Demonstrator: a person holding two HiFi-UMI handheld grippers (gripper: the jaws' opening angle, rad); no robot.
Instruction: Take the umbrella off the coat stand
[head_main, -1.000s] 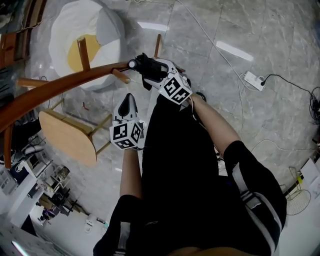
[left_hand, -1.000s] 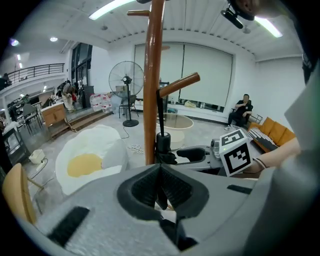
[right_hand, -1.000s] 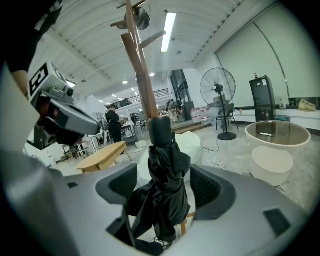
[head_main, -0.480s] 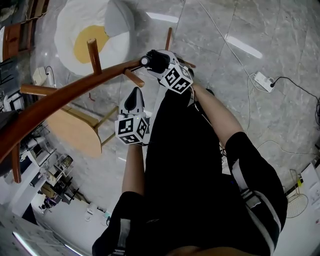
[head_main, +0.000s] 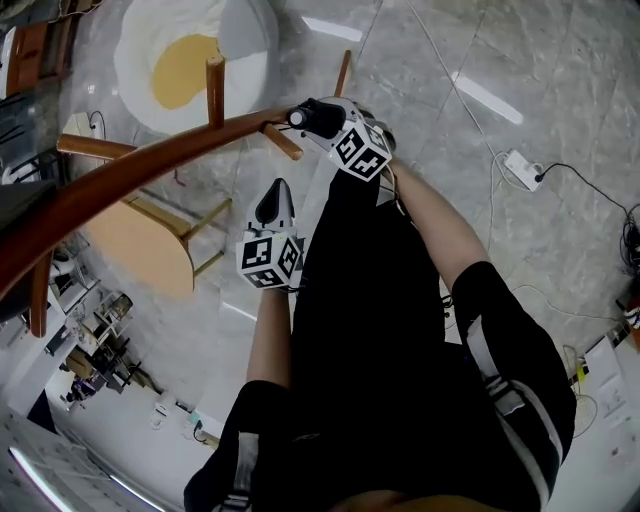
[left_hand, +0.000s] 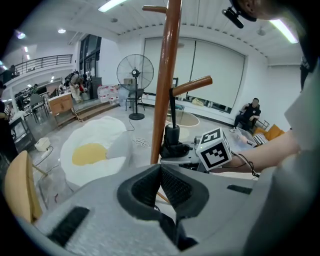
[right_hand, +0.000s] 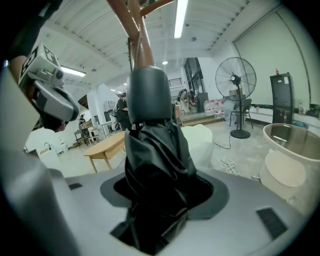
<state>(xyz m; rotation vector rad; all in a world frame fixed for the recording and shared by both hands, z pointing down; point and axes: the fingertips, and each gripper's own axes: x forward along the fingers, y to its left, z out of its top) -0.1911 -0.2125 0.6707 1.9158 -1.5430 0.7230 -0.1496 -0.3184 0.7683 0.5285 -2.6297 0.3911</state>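
Observation:
A black folded umbrella (head_main: 312, 118) hangs by its strap from the brown wooden coat stand (head_main: 150, 165), close under a short peg (head_main: 283, 142). My right gripper (head_main: 322, 120) has its jaws around the umbrella's body and they are closing; the black fabric (right_hand: 152, 165) fills the gap between them, with the rounded handle (right_hand: 147, 92) above. My left gripper (head_main: 277, 195) hangs lower and nearer the person, shut with nothing in it. From the left gripper (left_hand: 160, 169) view the pole (left_hand: 162, 90), the umbrella (left_hand: 172, 137) and the right gripper's marker cube (left_hand: 215, 150) are visible.
A white and yellow egg-shaped cushion (head_main: 190, 60) lies on the marble floor beyond the stand. A small wooden table (head_main: 140, 255) stands at the left. A power strip (head_main: 522, 165) with cables lies at the right. A floor fan (left_hand: 135, 75) and a seated person (left_hand: 248, 114) are farther back.
The right gripper has settled onto the umbrella beside the peg and its jaws have drawn in around it. The left gripper has shifted a little sideways, still shut.

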